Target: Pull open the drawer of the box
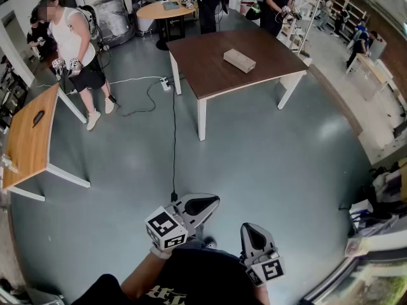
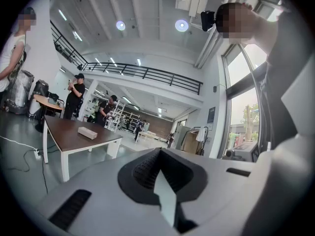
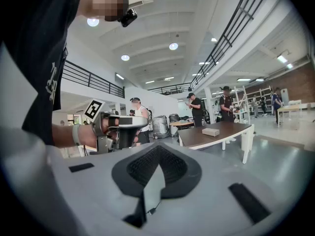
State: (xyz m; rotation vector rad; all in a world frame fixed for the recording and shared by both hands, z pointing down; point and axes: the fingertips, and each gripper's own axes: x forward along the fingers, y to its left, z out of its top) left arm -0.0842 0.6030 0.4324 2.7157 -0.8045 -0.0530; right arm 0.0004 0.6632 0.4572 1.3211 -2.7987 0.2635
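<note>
Stage: You have not begun the pull. You stand on the grey floor [image 1: 254, 157], well apart from the work.

Task item: The small, pale beige oblong box [image 1: 239, 60] lies near the middle of the dark brown rectangular surface with white legs [image 1: 210, 75]. Nothing touches it.

Drawer: It is too small to make out from here. No part of the box shows pulled out, so I judge it closed.

Left claw [image 1: 205, 203]: Its jaws are together and nothing is between them. You hold it close to your body, aimed roughly toward the surface.

Right claw [image 1: 252, 232]: Its jaws are fully closed and empty. You hold it just beside the left one.

Done: Nothing that shows.

Left to do: Walk to the surface, part the jaws of one claw, take the drawer front and draw it out. I judge you may need the other claw to steady the box, as it looks light.

Count, task things: One box, one surface carrying it, two claws.

Count, other tables: One light wooden table [image 1: 28, 138] is at the left. One round wooden table [image 1: 159, 9] is at the back.

Count, bystanders: One person in a white top [image 1: 70, 37] and two people in dark clothes [image 1: 208, 2] stand beyond the surface. The farther figures are too small to count.
</note>
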